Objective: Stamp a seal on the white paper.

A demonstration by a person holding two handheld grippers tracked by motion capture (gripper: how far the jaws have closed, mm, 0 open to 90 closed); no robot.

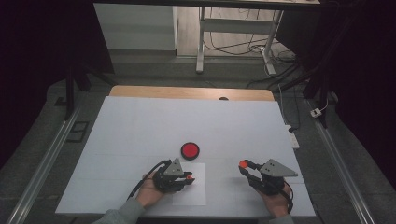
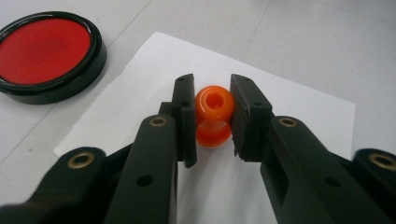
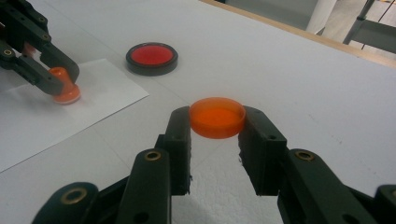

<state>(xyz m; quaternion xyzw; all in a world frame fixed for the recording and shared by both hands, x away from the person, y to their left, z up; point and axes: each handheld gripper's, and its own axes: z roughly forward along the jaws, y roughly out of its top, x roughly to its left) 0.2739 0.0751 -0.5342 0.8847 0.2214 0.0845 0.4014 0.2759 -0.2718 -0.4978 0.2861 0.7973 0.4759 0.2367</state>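
Note:
My left gripper [image 2: 212, 114] is shut on a small orange stamp [image 2: 214, 115] that stands upright, its base on a white sheet of paper [image 2: 299, 116]. In the high view the left gripper [image 1: 188, 178] lies over that paper [image 1: 191, 193], and the stamp [image 1: 188, 178] peeks out orange at its tips. My right gripper [image 3: 215, 128] is shut on an orange round lid [image 3: 217, 116], held level just above the table. The high view shows the right gripper [image 1: 243, 166] at the front right with the lid [image 1: 243, 164] at its tips. A round black-rimmed red ink pad [image 1: 190, 150] lies open behind the paper.
The white tabletop [image 1: 140, 126] spreads wide behind and between the hands; a wooden edge [image 1: 187, 92] runs along its far side. In the right gripper view the ink pad [image 3: 152, 58] lies ahead, with the left gripper [image 3: 56, 77] and its stamp [image 3: 64, 91] on the paper at the left.

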